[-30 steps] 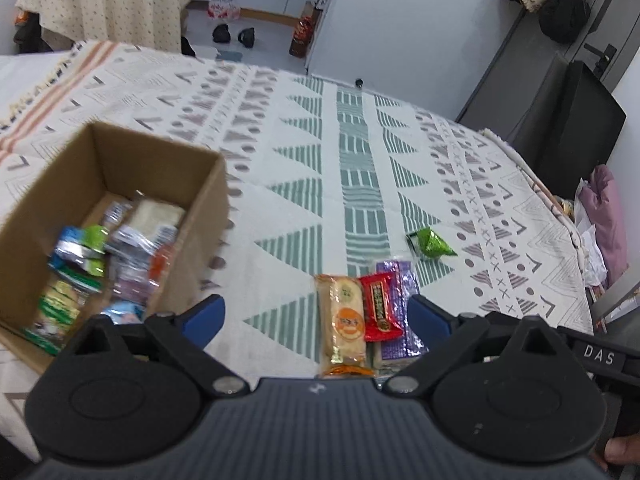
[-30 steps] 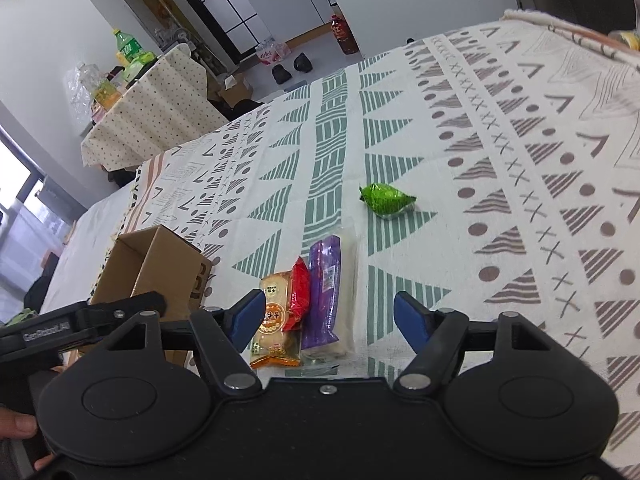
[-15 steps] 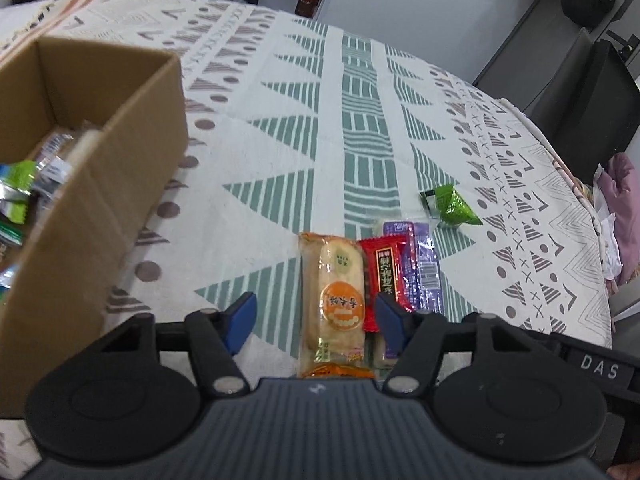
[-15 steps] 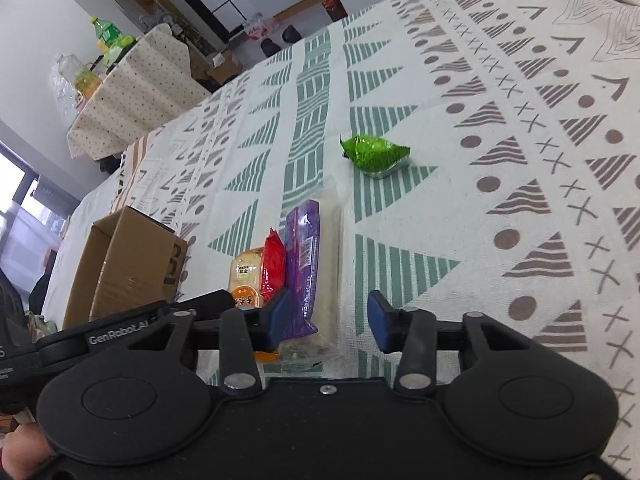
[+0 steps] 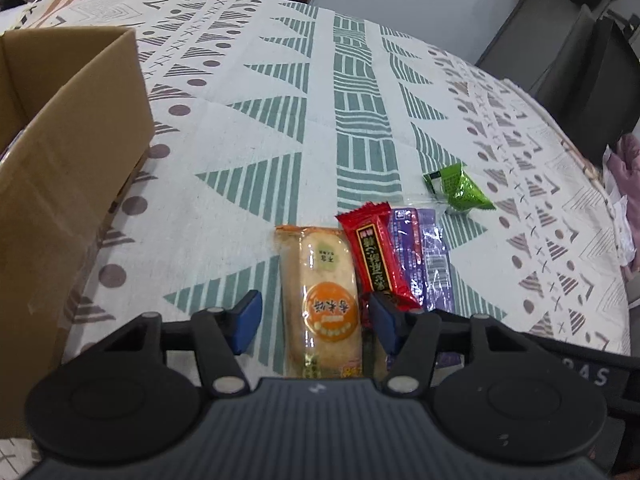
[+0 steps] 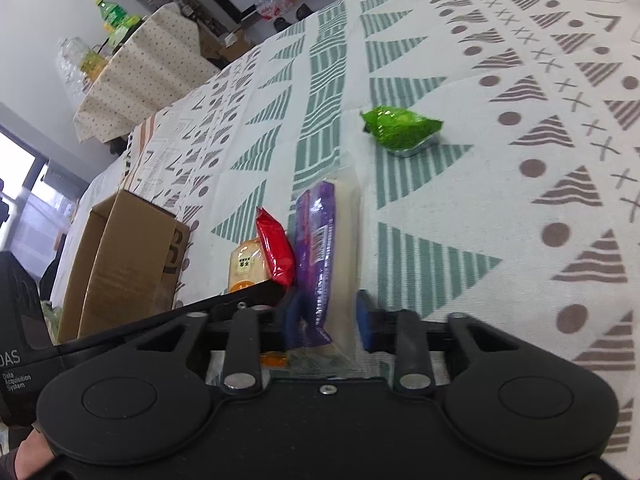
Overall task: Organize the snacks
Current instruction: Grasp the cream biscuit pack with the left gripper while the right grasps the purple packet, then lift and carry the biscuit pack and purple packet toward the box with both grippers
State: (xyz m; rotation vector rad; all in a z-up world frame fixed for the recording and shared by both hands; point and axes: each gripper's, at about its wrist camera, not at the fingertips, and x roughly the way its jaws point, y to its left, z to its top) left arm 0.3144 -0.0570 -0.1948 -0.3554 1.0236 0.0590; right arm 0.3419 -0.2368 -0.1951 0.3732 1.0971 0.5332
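1. Snacks lie in a tight row on the patterned cloth [image 5: 248, 128] of the table, directly ahead of both my tongs.
2. My left tongs [image 5: 314, 318] are apart, with the rice cracker packet [image 5: 322, 292] lying between the blue pads; I see a gap on the left side, and the right pad sits against the red packet [image 5: 378, 256], which overlaps the cracker's right edge.
3. My right tongs [image 6: 326, 320] straddle the purple packet [image 6: 318, 256]. The pads stand close on either side of it, slightly blurred, so I cannot tell whether they have it pinched.
4. The red packet lies just left of the right tongs, touching the purple one.
5. The green snack [image 6: 400, 128] sits apart, ahead of the right tongs and slightly to the right of them.
6. The cardboard box [image 5: 68, 168] stands to the left of the left tongs, near the row; from this angle its contents are hidden.
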